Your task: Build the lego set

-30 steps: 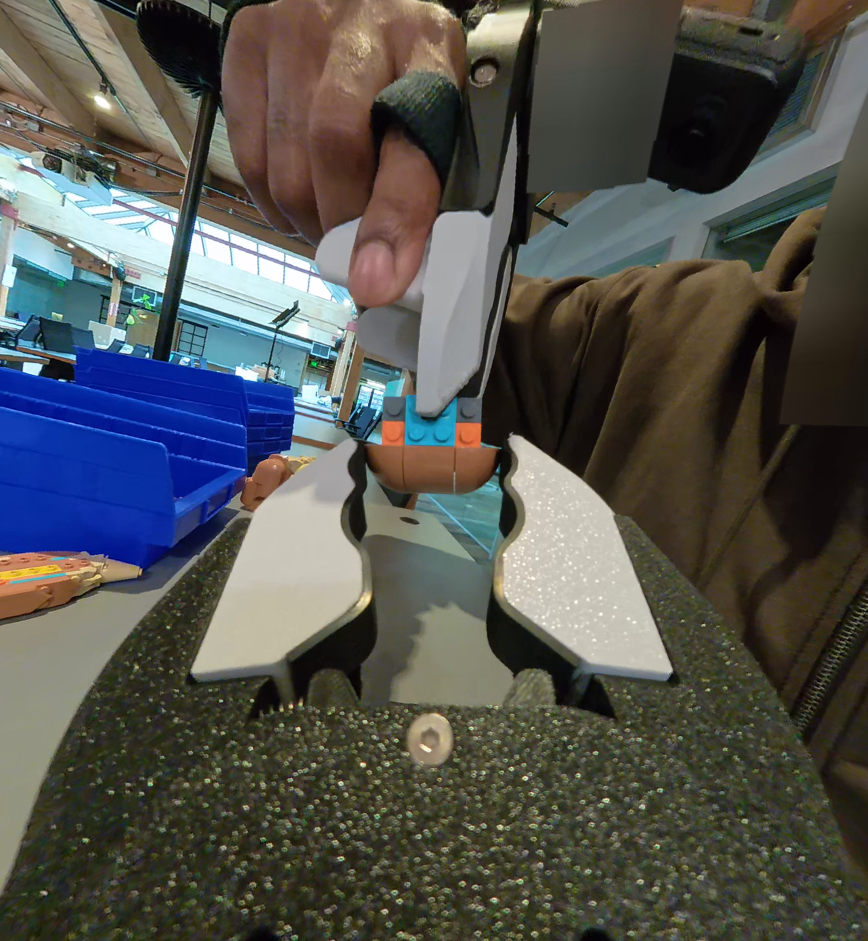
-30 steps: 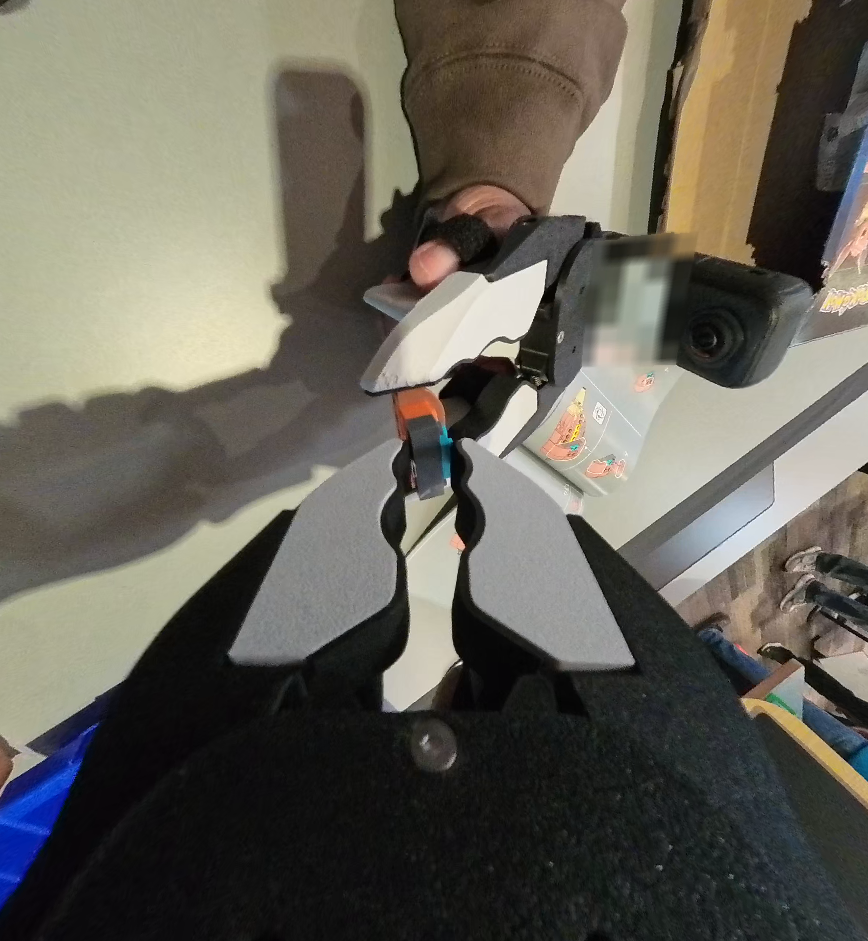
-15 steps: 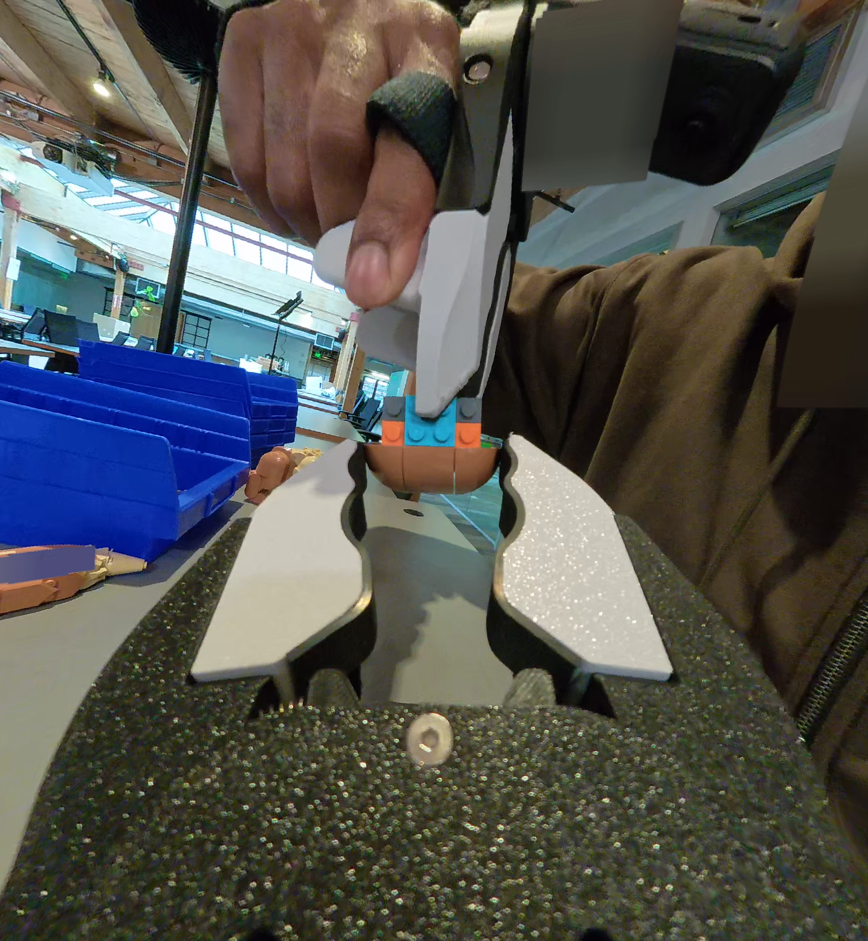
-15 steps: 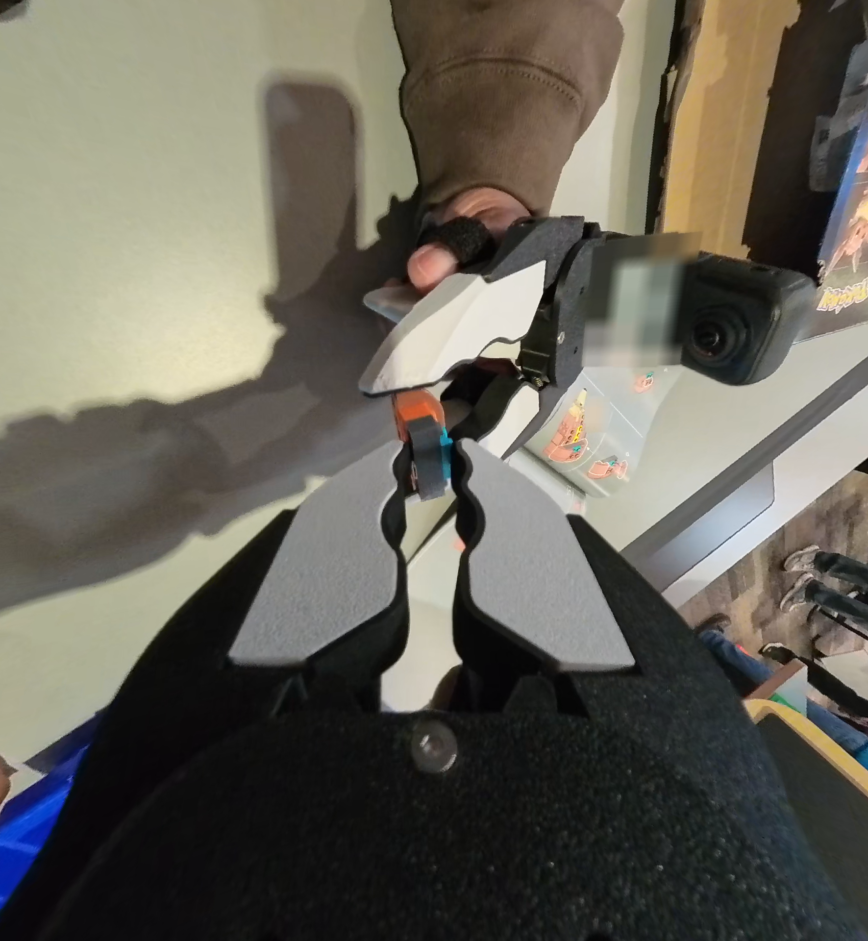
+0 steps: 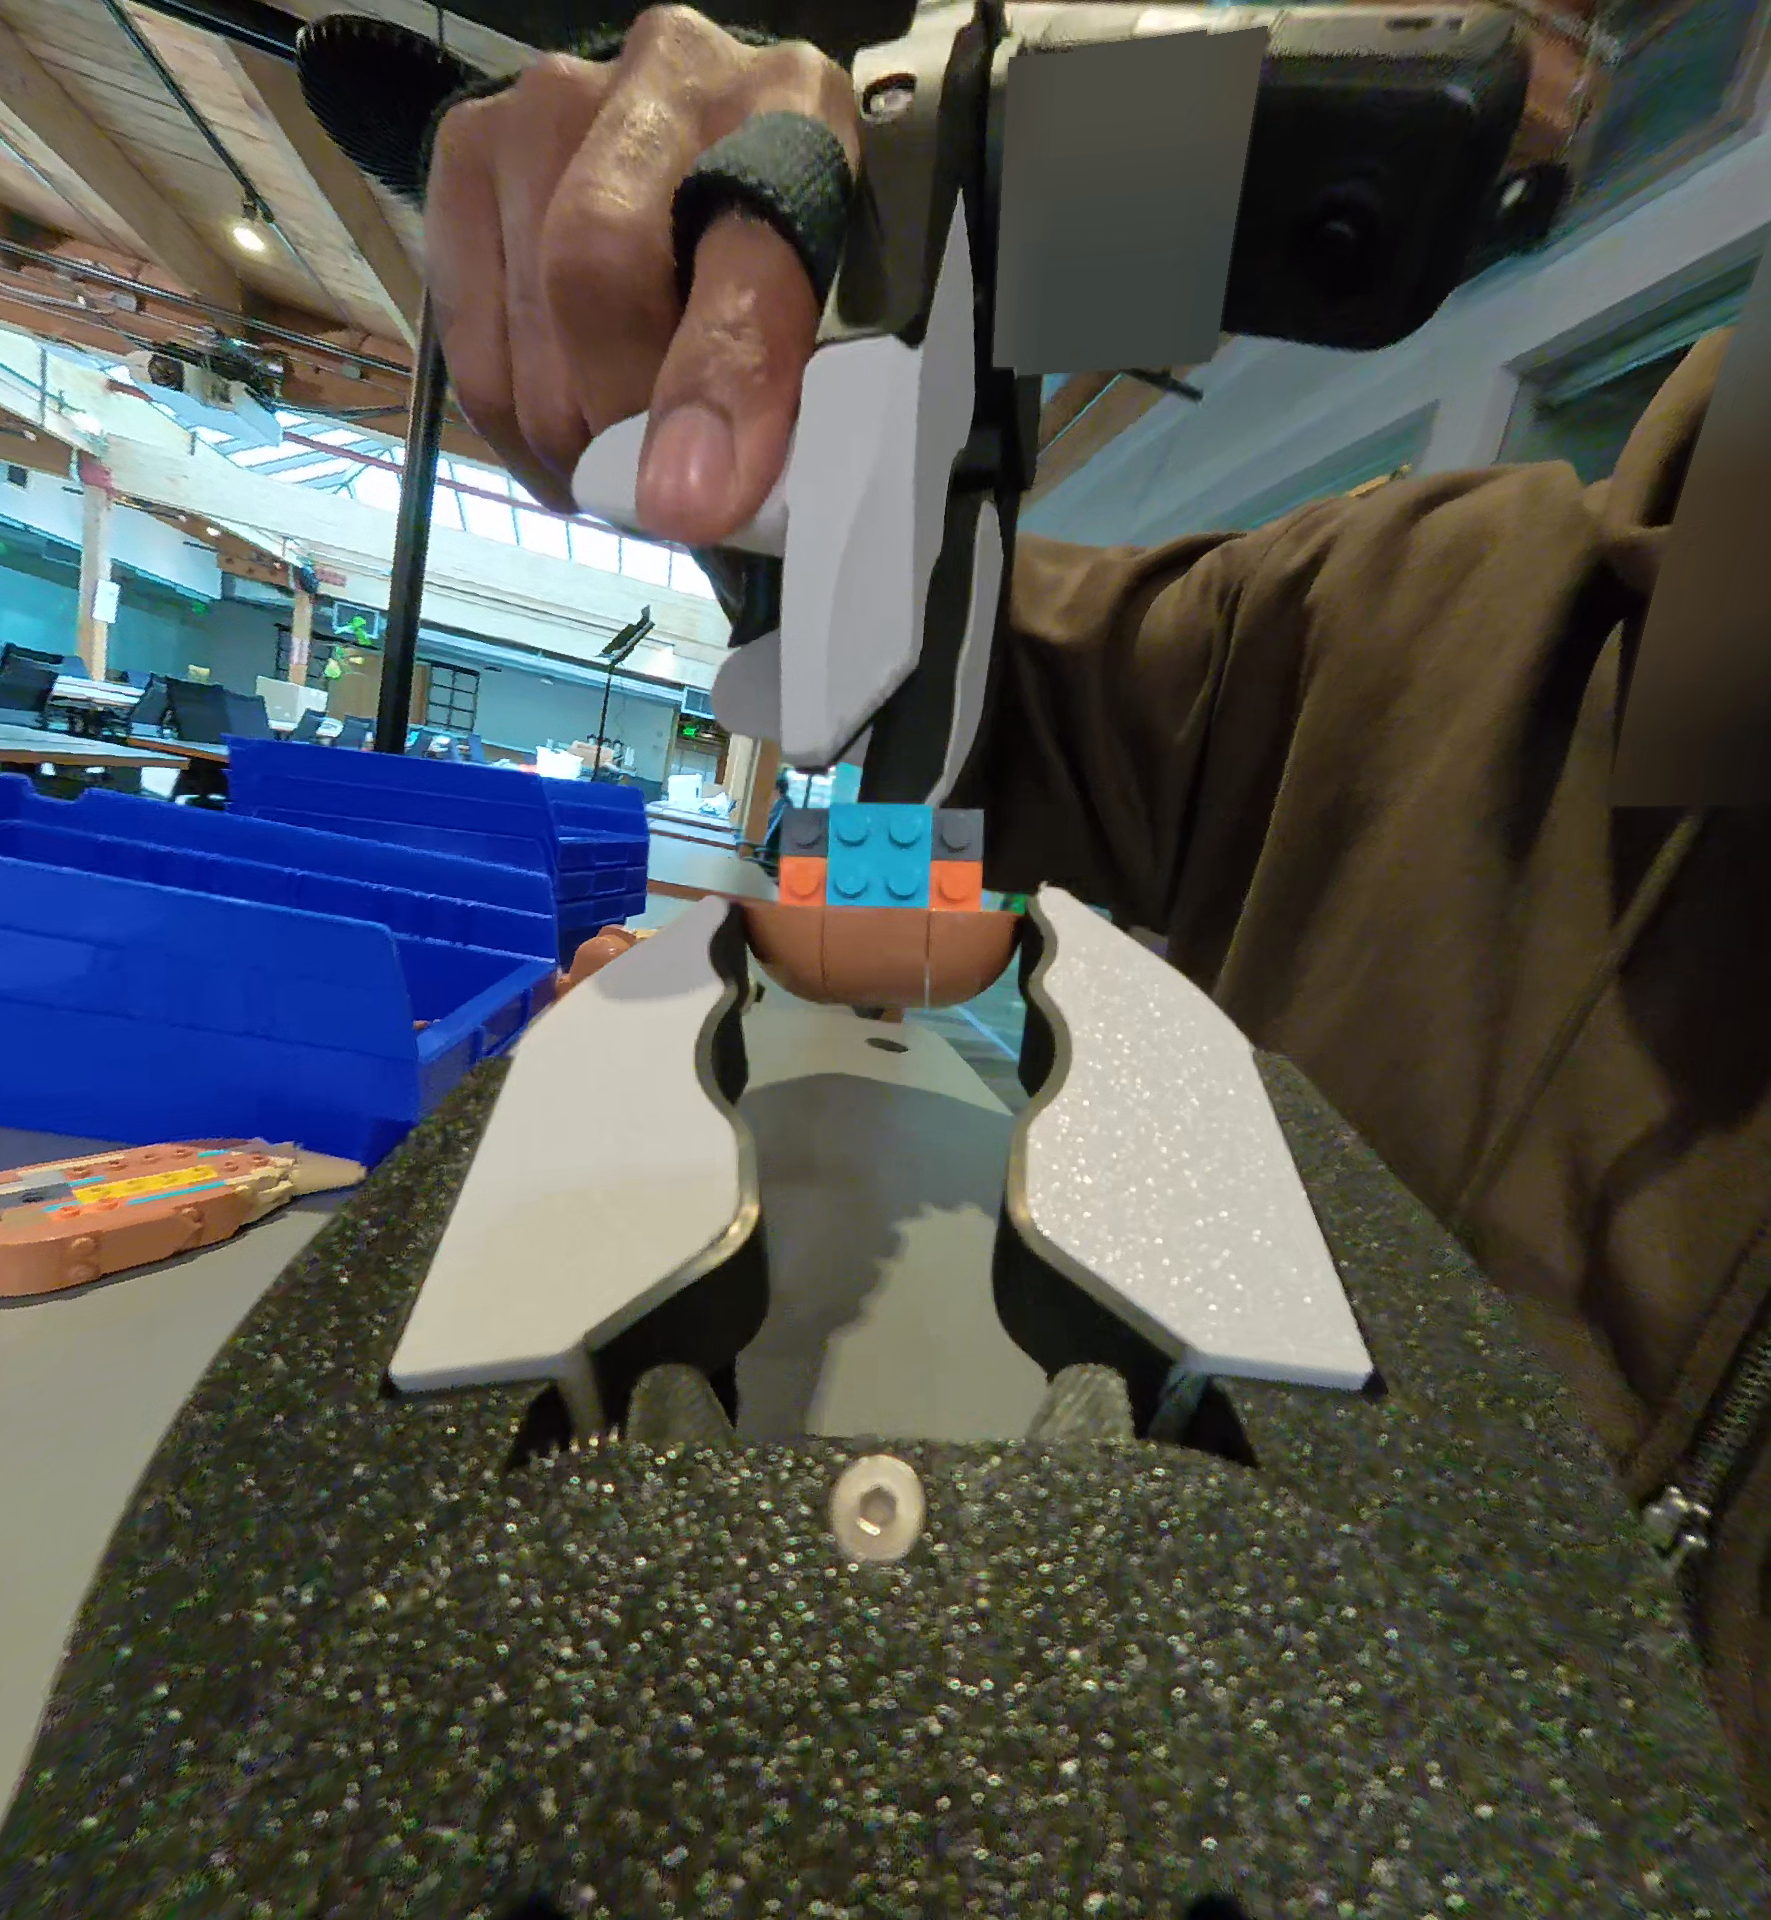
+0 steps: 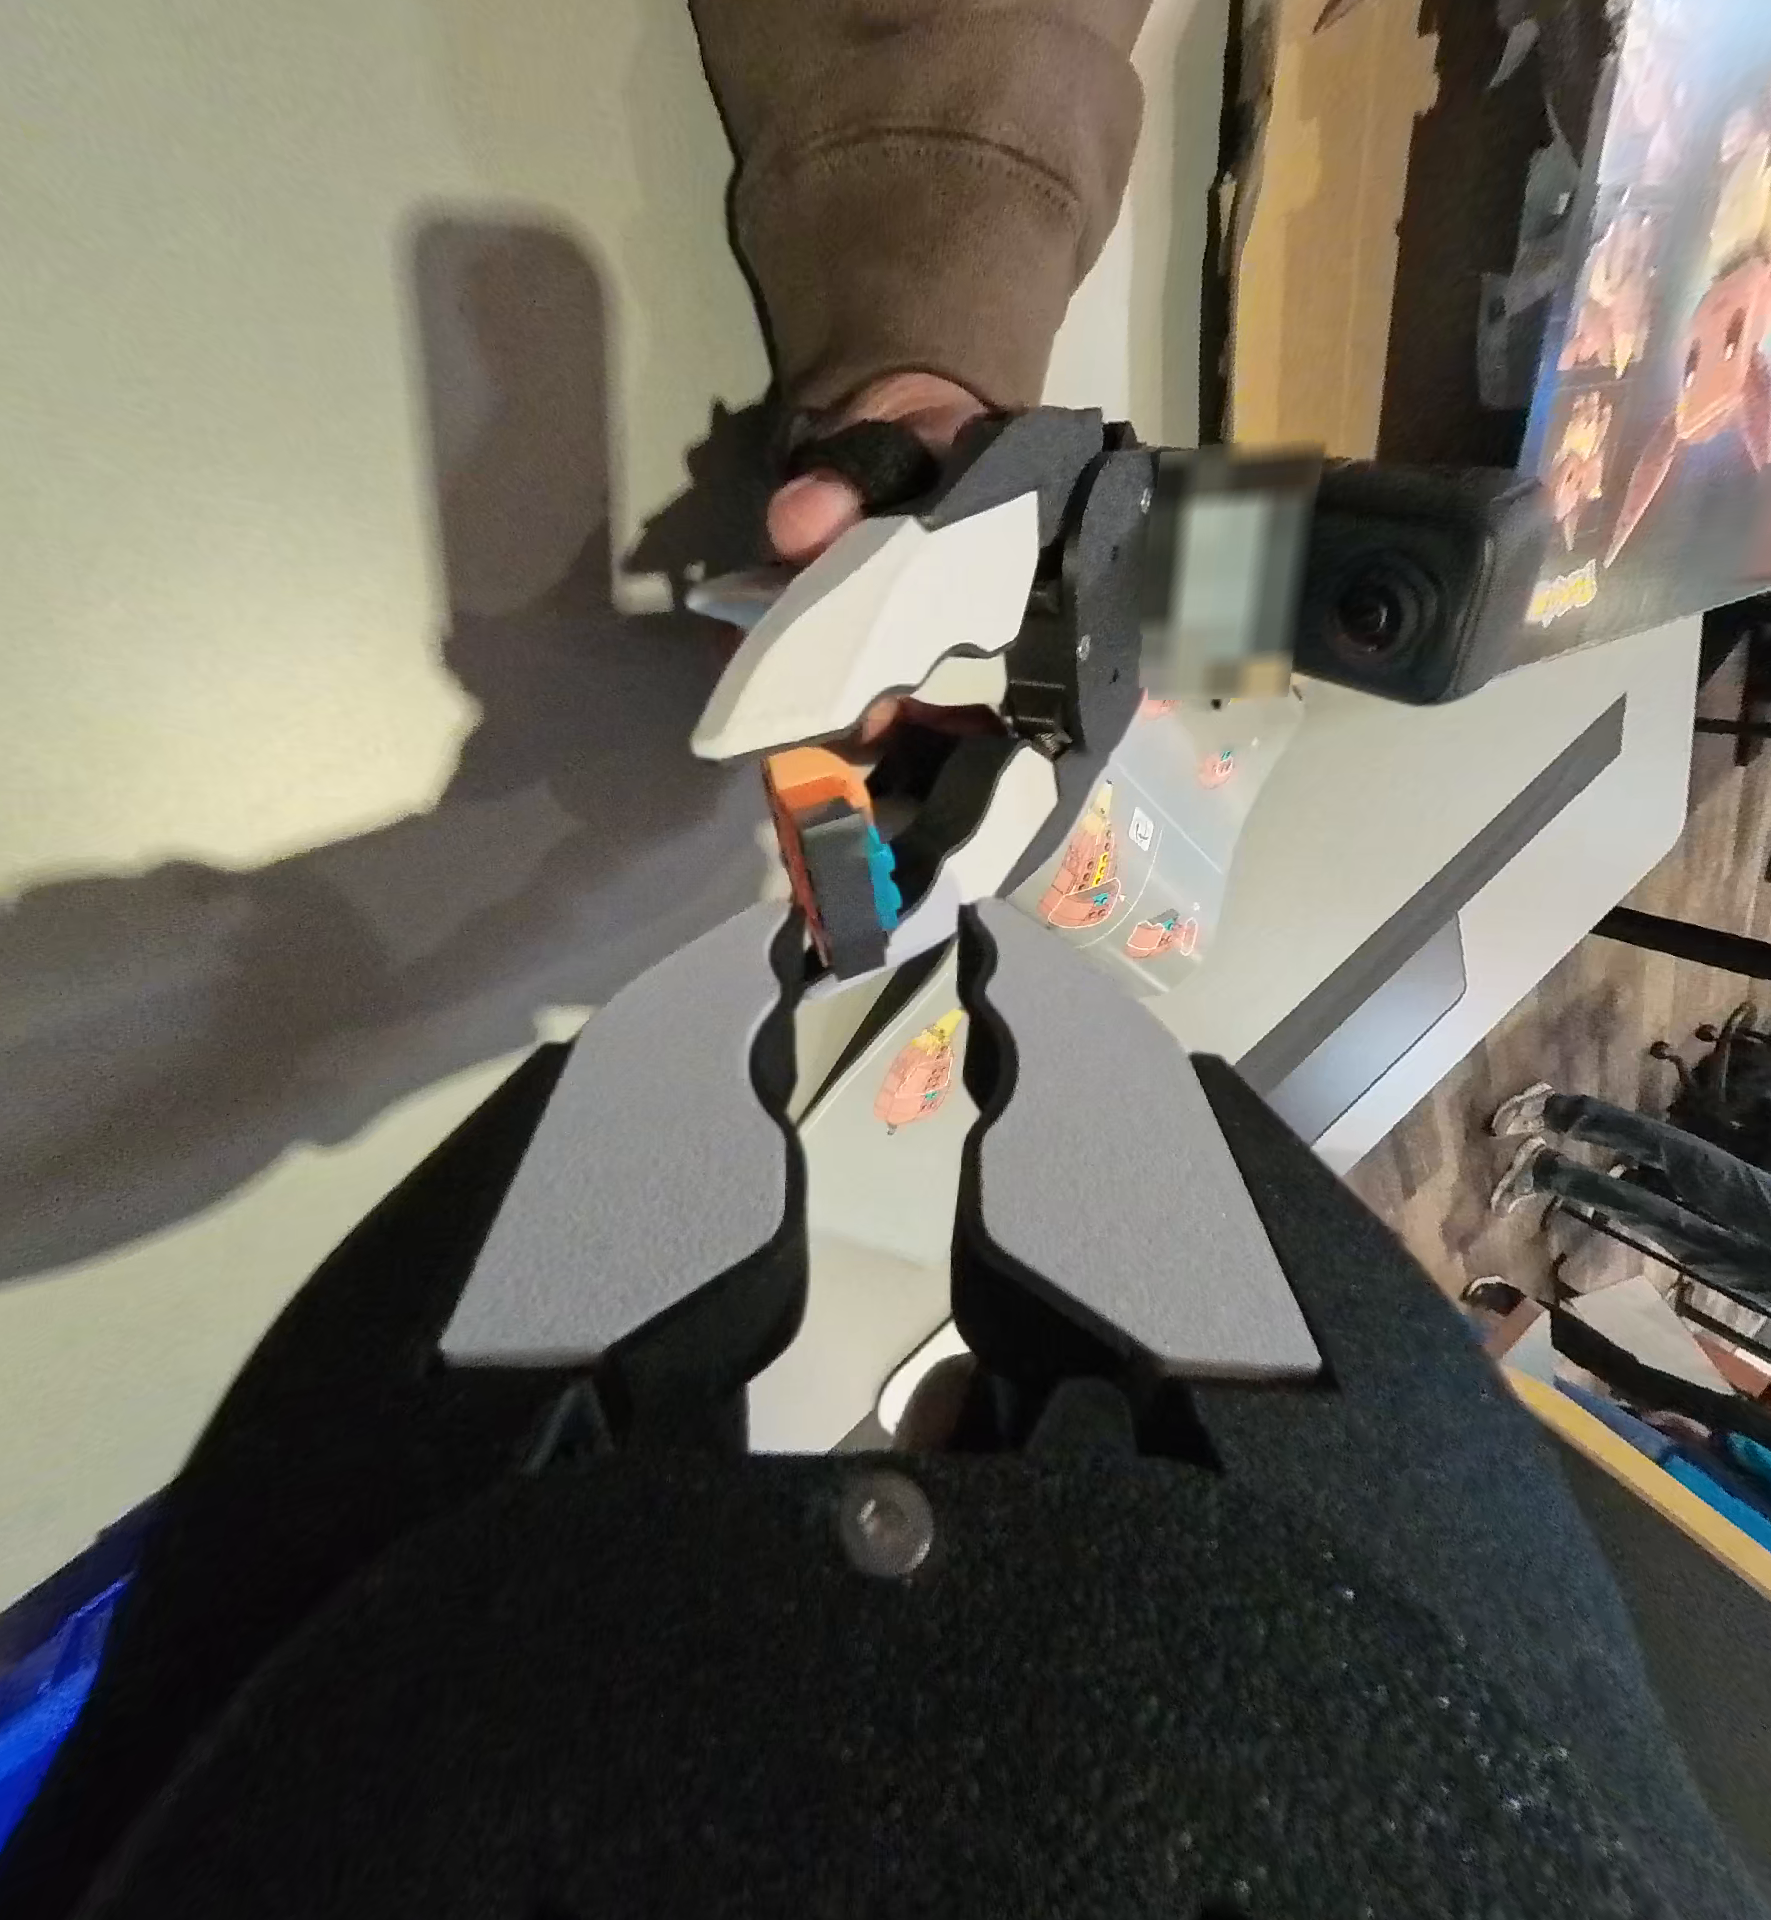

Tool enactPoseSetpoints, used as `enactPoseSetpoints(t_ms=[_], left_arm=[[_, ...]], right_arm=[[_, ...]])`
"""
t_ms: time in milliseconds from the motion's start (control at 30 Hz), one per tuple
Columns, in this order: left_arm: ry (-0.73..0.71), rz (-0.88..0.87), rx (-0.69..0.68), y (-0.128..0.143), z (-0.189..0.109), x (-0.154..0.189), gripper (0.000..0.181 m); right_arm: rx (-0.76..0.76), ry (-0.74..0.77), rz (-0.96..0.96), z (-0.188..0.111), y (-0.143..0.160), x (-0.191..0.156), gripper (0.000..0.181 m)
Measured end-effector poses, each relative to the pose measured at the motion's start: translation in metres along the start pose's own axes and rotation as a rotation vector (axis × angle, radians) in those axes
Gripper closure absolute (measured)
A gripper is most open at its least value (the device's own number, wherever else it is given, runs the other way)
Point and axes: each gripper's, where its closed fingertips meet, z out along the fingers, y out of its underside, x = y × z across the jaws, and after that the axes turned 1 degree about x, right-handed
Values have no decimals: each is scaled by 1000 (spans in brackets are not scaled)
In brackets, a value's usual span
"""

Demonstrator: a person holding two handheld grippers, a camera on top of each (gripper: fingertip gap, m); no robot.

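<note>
My left gripper (image 5: 881, 935) is shut on a small lego assembly (image 5: 879, 940). The assembly has a rounded brown base with blue, orange and dark grey bricks (image 5: 879, 868) on top. My right gripper (image 5: 886, 769) hangs just above it, pointing down, tips apart from the bricks. In the right wrist view my right gripper (image 6: 876, 925) is open, with the assembly (image 6: 839, 873) seen edge-on just past its tips, close to the left finger. The left gripper (image 6: 819, 831) holds the assembly there, with a hand behind it.
Blue bins (image 5: 185, 987) stand at the left on the grey table (image 5: 50, 1403). A partly built brown lego model (image 5: 102, 1216) lies in front of them. An instruction sheet (image 6: 1099, 883) and the set's box (image 6: 1691, 312) show in the right wrist view. A brown sleeve (image 5: 1380, 831) fills the right.
My right gripper has opened and lifted off the top bricks of the assembly. My left gripper still holds the assembly in the same place.
</note>
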Motion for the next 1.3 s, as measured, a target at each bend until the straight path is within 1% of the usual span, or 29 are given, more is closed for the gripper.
enactPoseSetpoints(t_ms=[67,200,400,533,600,700,733,767,800,900,1033,1133,1200,1300], left_arm=[[-5,21,-16,1,1,0,130],[1,9,-25,3,1,1,131],[4,9,-67,10,3,1,130],[-2,13,-106,15,4,0,130],[-17,5,-126,18,4,-3,130],[-88,6,-152,17,-1,-16,131],[-120,25,-176,17,-3,-20,130],[-155,57,-209,18,-5,-24,130],[-190,91,-257,20,-7,-28,130],[-303,221,-444,33,-17,-43,131],[-440,370,-742,60,-38,-65,130],[-464,402,-976,86,-56,-71,131],[-451,378,-1071,99,-65,-70,131],[-422,308,-1130,110,-71,-65,131]], right_arm=[[5,-3,-13,2,-1,-2,156],[10,-27,-33,7,-2,-8,165],[12,-66,-55,8,-2,-14,165],[25,-64,-63,11,0,-18,166],[25,-50,-41,13,4,-19,166],[10,46,39,16,16,-13,164],[5,72,78,17,21,-13,159],[9,90,138,18,26,-15,144],[25,113,210,18,30,-17,138],[103,219,460,18,45,-25,131],[236,299,836,28,58,-47,133],[309,341,1019,40,63,-63,137],[337,357,1091,50,65,-72,139],[370,368,1151,62,65,-80,140]])
